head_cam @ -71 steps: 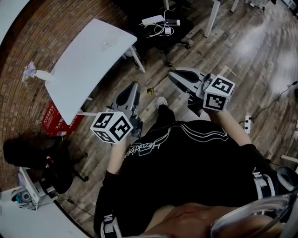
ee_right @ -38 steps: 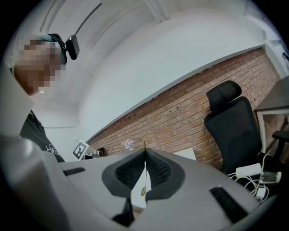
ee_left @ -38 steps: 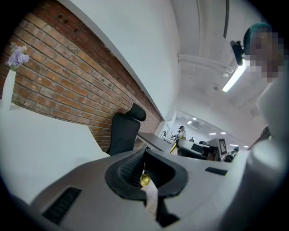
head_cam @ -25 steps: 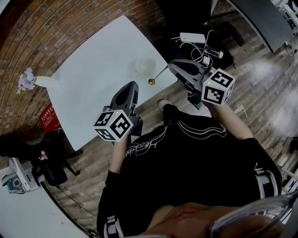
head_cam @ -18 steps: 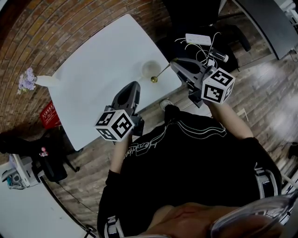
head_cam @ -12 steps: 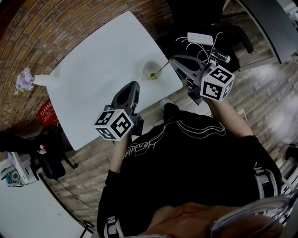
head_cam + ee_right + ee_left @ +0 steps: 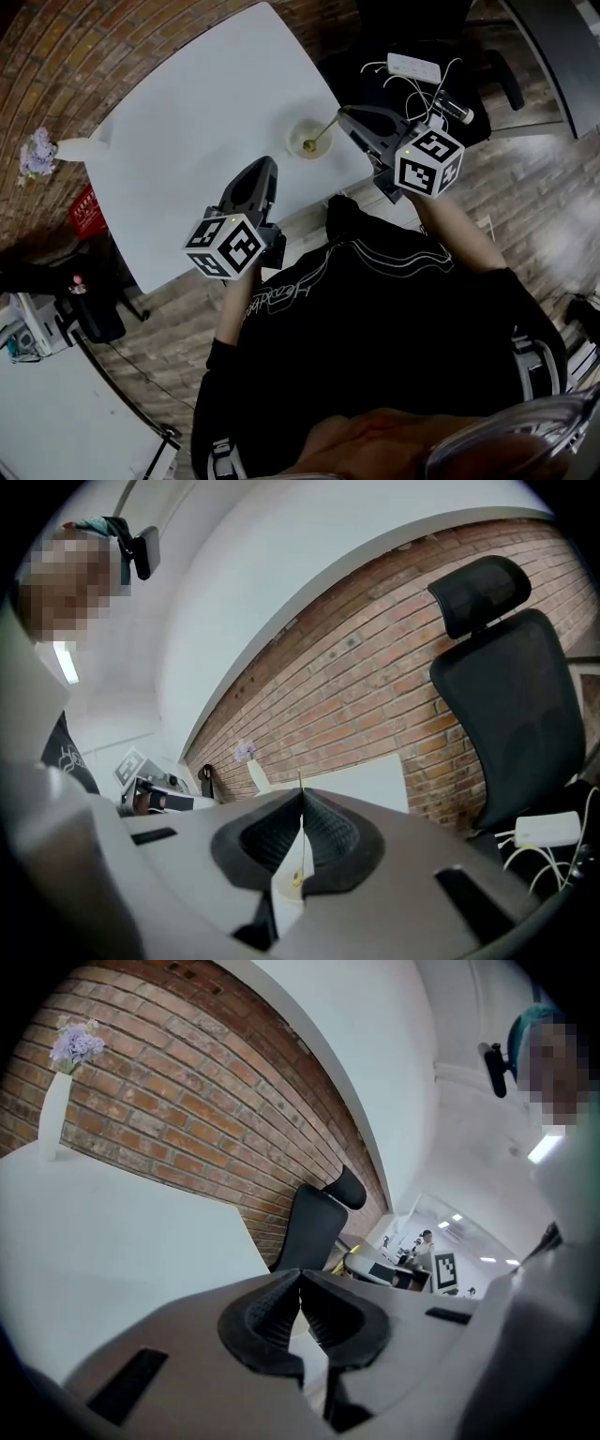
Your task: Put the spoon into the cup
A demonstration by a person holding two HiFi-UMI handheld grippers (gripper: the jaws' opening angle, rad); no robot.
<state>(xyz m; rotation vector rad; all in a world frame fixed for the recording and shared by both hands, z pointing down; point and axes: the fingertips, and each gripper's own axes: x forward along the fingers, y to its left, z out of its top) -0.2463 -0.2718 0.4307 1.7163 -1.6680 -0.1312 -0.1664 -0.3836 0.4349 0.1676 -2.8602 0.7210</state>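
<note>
Currently at insertion step: spoon (image 7: 323, 129) pinched by handle in right gripper (image 7: 345, 112), bowl end over cup (image 7: 292, 134) at upper centre of head view; left gripper (image 7: 263, 169) closed and empty, lower left; next, probably lowering into cup, then opening jaws

My spoon (image 7: 322, 133) is gold, the cup (image 7: 302, 143) pale and see-through, the table (image 7: 187, 122) plain white. My left gripper (image 7: 264, 164) and right gripper (image 7: 343, 112) are grey with black ribbed pads (image 7: 267, 1312) and white cube faces printed with black squares. The wall (image 7: 187, 1101) is red-brown brick, the floor (image 7: 553, 187) brown planks, the chair (image 7: 506, 696) black. The flowers (image 7: 37, 150) are lilac in a white vase (image 7: 80, 148).
</note>
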